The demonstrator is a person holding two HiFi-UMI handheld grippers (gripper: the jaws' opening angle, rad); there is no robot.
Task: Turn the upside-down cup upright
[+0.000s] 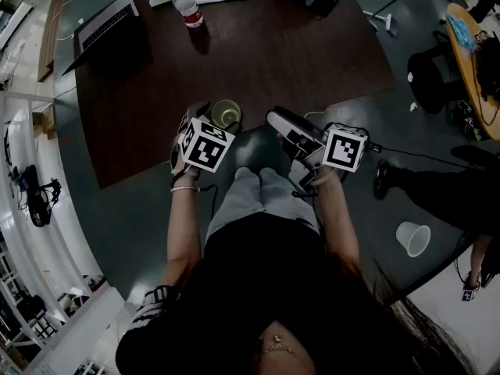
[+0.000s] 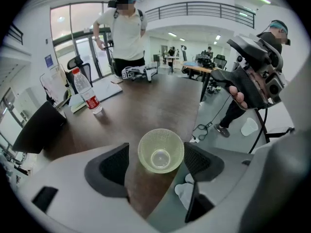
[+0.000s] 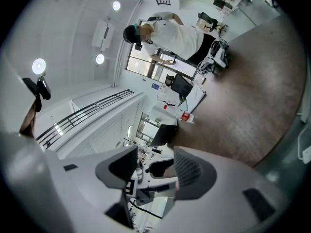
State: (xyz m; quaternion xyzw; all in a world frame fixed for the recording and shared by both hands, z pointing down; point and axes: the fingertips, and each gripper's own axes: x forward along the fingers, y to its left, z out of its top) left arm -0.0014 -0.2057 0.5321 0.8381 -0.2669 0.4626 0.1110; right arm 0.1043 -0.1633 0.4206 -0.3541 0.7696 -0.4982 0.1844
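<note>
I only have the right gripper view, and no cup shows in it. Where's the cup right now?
Observer: The green cup stands on the table at its near edge, right in front of the left gripper.
Operator: Which way up is it?
Observer: Mouth up. The left gripper view looks down into it and shows the base inside.
Operator: Is the left gripper holding it?
Observer: It doesn't look so. Its jaws stand apart, one on each side of the cup, and a gap shows at the left jaw.
</note>
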